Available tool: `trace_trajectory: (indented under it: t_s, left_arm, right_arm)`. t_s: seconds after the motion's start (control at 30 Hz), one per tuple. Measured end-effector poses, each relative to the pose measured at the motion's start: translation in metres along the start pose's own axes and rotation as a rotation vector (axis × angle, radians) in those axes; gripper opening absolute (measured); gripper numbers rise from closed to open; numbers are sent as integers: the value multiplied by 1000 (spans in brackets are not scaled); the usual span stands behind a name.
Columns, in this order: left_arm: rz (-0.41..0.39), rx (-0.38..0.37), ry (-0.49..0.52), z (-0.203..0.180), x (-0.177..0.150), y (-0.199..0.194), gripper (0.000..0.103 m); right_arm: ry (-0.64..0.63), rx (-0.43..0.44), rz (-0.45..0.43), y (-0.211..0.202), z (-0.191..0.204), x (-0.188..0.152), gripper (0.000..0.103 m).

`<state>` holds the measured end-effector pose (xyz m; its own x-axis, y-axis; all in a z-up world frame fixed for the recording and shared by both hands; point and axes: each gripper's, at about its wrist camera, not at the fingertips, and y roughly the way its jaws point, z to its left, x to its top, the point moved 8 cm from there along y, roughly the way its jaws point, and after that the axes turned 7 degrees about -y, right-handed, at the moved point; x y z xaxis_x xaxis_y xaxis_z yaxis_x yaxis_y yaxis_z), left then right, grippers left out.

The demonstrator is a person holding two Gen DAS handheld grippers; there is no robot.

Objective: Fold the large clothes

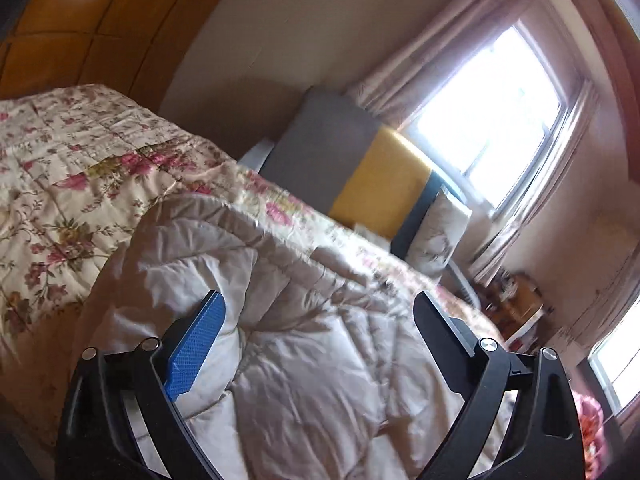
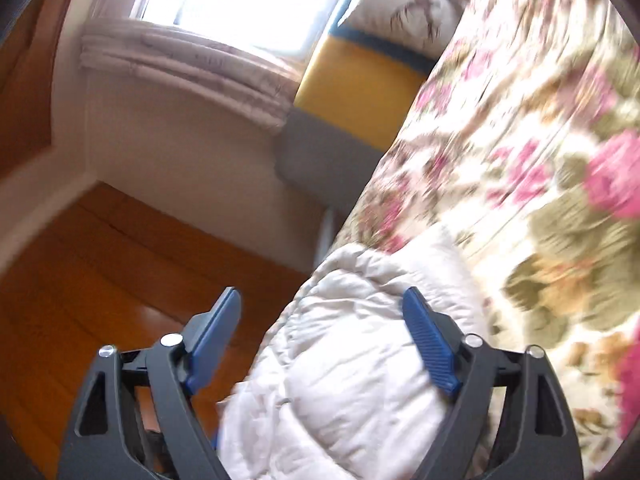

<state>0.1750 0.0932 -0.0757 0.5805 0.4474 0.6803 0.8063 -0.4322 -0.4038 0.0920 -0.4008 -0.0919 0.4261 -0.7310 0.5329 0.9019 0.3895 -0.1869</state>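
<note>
A puffy white quilted coat (image 1: 304, 360) lies crumpled on a bed covered with a flowered bedspread (image 1: 68, 184). In the left wrist view it fills the near middle of the bed, with the bedspread stretching away to the left and beyond it.

The left hand-held gripper (image 1: 320, 304) hangs over the coat with its jaws spread wide apart. The blue pad (image 1: 196, 344) on its left finger sits against the cloth as seen from here, but nothing is pinched between the jaws.

The right hand-held gripper (image 2: 320, 300) is also spread wide. In its view the coat (image 2: 352, 368) runs up between the two fingers near the edge of the bed, and the pads do not press on it. The left finger stands over the wooden floor (image 2: 104, 280), the right finger over the coat, with the bedspread (image 2: 520, 160) blurred on the right.

At the far end of the bed stands a headboard (image 1: 360, 168) in grey and yellow blocks, with a pale pillow (image 1: 436, 236) leaning on it. Beyond it a bright window (image 1: 492, 120) is framed by light curtains (image 1: 436, 36).
</note>
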Motion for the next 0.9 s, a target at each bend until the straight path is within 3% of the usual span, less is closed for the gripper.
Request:
trace_trajectory:
  t_s: [0.1,0.27,0.33,0.4,0.5,0.6,0.7,0.9]
  left_arm:
    - [0,39,55,4,-6,9,94]
    - [28,65,123,-9,-11,24,94]
    - [43,73,141,-15,-11,32,94]
    - [68,99,169,-19,-12,41,94]
    - [97,154,203,-18,-11,53,94]
    - [130,212,214,-11,-8,72,94]
    - [144,249,255,-9,-7,93,98]
    - [172,313,309,-7,-15,104,99]
  right_arm:
    - [-225,-112,65,-7,40,-8,87]
    - [-785,-291,276,33,119,-48,97]
    - [-958,-342,361,55,129,-70,97]
    - [-1047,-385,444,82,125,-86,97]
    - [-1040,-476,545,121,90,-95,98]
    - [-926,-527,515,147,55,-79,100]
    - [-728,-493,479,161,23,-62,101]
    - [-733,-496,430,157,20,-60,101]
